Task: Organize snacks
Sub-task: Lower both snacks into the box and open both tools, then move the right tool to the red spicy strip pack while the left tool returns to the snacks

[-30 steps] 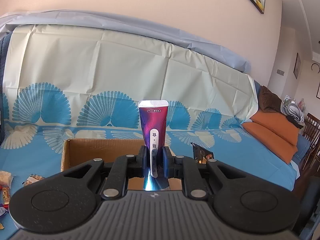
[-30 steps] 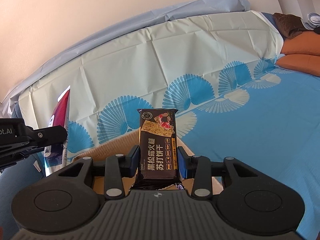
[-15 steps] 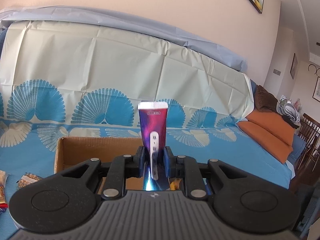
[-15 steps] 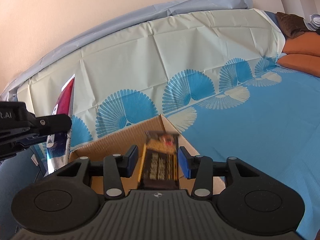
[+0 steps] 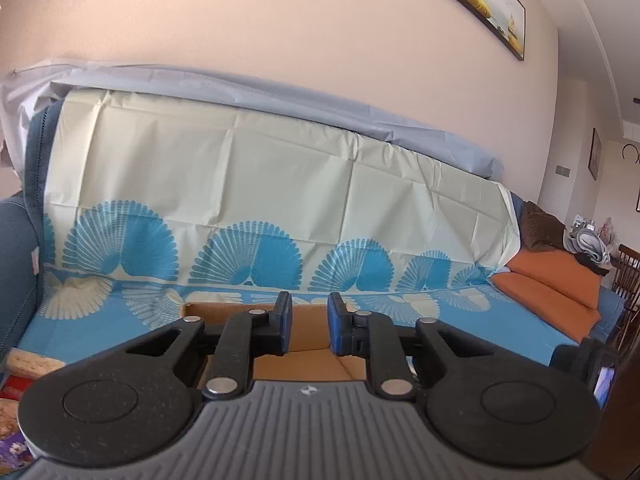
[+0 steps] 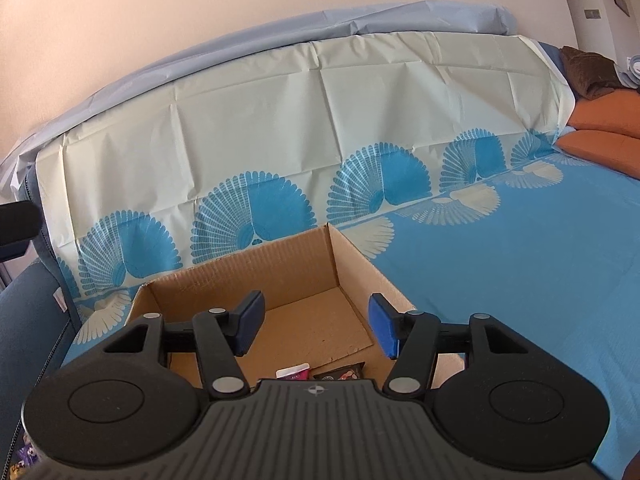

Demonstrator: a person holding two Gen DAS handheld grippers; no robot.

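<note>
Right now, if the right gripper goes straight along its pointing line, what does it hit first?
Probably the box: the right gripper, jaws opening with nothing between them, points into it, at the floor or far wall. Depth is unclear.

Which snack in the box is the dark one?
Find the open brown cardboard box on the blue fan-patterned cover. On its floor, nearest the camera, two packets lie side by side. The dark brown packet lies right of the pink, white-edged packet.

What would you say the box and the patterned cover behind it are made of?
Box: corrugated cardboard, matte brown; fluting ridges show on its walls. Cover: probably thin plastic or paper sheet, faintly glossy, with sharp fold creases in a grid.
</note>
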